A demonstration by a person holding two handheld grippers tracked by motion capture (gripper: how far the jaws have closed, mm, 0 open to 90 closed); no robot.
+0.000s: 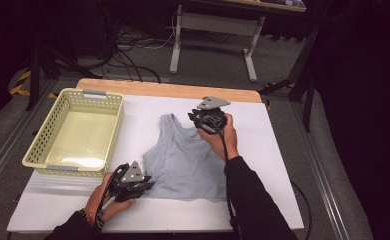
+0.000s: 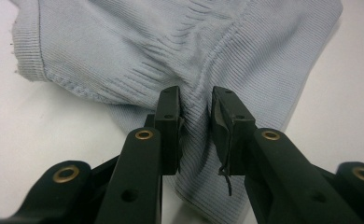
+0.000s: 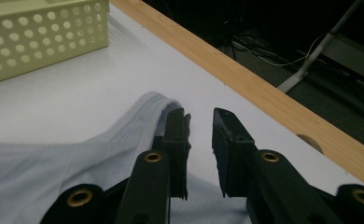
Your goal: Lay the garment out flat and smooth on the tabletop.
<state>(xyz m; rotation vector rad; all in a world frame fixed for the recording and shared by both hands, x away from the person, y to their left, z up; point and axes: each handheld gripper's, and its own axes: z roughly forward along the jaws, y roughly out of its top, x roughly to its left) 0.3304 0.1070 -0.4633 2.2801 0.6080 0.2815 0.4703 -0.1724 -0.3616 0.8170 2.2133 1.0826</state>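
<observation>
The pale blue tank top [image 1: 185,165] lies flat at table centre. The left gripper [image 2: 196,109] pinches its near-left hem. The right gripper [image 3: 199,122], jaws parted and empty, hovers over the far-right shoulder strap.

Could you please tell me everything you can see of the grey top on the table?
The top is a pale grey-blue sleeveless one of ribbed knit, lying flat on the white table, hem toward the person. The left gripper has a puckered fold of its lower corner between its fingers; the right gripper is open just above a shoulder strap.

Top [image 1: 188,165] on table [image 1: 278,165], basket [image 1: 43,137] at left.
</observation>
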